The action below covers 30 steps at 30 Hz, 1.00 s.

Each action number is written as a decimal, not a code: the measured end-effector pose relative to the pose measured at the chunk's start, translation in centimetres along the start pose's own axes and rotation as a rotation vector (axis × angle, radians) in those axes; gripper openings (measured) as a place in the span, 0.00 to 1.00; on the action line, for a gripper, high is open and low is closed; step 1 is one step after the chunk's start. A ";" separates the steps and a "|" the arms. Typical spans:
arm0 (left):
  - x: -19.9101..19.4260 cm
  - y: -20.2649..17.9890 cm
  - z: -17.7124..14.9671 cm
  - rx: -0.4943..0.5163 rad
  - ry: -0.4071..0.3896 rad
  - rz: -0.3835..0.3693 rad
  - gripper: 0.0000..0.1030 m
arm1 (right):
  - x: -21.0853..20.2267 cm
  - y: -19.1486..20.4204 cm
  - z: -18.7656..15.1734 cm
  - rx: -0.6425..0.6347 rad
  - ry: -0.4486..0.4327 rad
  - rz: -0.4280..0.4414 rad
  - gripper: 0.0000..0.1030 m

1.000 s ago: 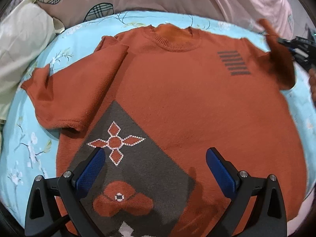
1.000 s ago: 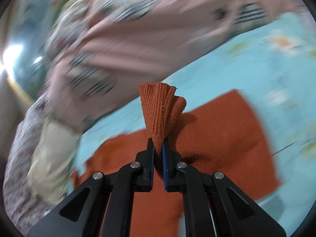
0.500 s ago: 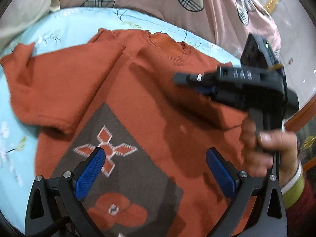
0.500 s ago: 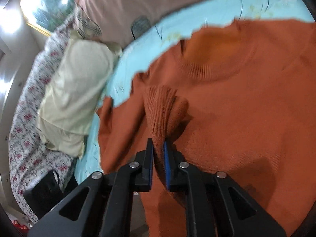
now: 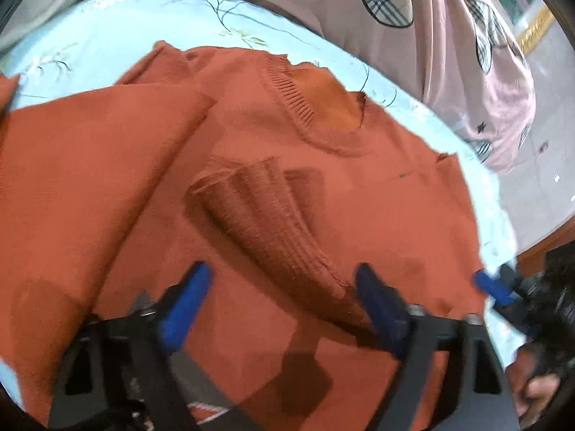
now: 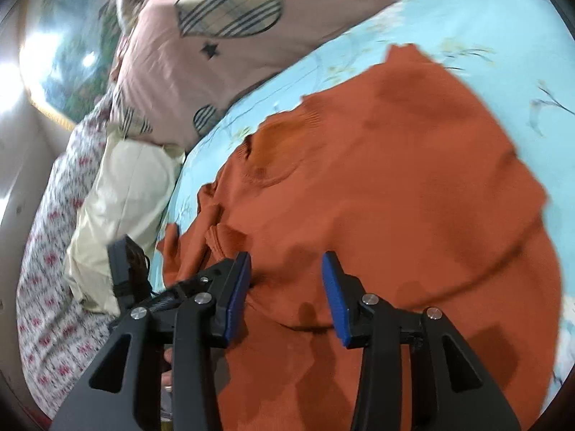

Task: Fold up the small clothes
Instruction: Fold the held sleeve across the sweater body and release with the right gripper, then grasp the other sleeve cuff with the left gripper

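Item: orange sweater [image 5: 359, 215], front up on a pale blue flowered sheet [image 5: 107, 25], pink patterned quilt [image 5: 449, 36] beyond the collar.

Change noted: cuff [image 5: 251, 197] of one sleeve, a second ago pinched upright between the pads of the right gripper [image 6: 285, 283], now released and lying across the chest just below the collar. Right jaws just opening, now partly apart with nothing between them, only sweater fabric underneath. Left gripper [image 5: 284, 305] jaws just closing from full width, now about two-thirds apart, hovering low over the sweater; sleeve fabric runs close to the right-hand finger [image 5: 381, 309], no squeeze visible, nothing held.

Meaning for the task, as a judgement: that sleeve folded in; other sleeve [image 5: 72, 179] spread out to the side, fold not yet made; body folds outstanding. Roughly a third done.

Left wrist view only: ribbed cuff on the chest, collar [image 5: 323, 100], the unfolded sleeve, a blue pad of the right gripper at the right edge, part of a hand [image 5: 539, 391] below it.

Right wrist view only: fold line at the shoulder [image 6: 467, 269], cream pillow [image 6: 122, 208], floral bedding [image 6: 54, 269], back of the left gripper's body at left.

Both views blurred; fine creases not legible.
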<state>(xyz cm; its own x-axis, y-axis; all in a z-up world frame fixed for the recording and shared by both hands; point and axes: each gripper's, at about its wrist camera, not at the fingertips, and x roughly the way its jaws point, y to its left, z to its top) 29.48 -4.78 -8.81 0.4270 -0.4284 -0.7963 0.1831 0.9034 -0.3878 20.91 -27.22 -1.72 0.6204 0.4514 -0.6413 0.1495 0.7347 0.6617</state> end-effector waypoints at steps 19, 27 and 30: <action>-3.0 2.4 0.7 0.056 -0.139 0.008 0.05 | -6.9 -0.9 -0.1 -0.019 -0.147 -0.086 0.49; -4.6 6.2 1.5 0.070 -0.194 0.081 0.05 | -3.5 -5.4 6.9 -0.041 -0.098 -0.303 0.54; -4.1 6.0 1.1 0.096 -0.185 0.095 0.05 | 0.0 -6.9 8.7 -0.047 -0.026 -0.325 0.54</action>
<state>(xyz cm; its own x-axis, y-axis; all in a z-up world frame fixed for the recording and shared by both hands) 29.85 2.45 -7.35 0.6000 -0.3386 -0.7248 0.2143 0.9409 -0.2621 26.57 -36.66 -2.87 0.5654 0.1773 -0.8056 0.3073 0.8610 0.4052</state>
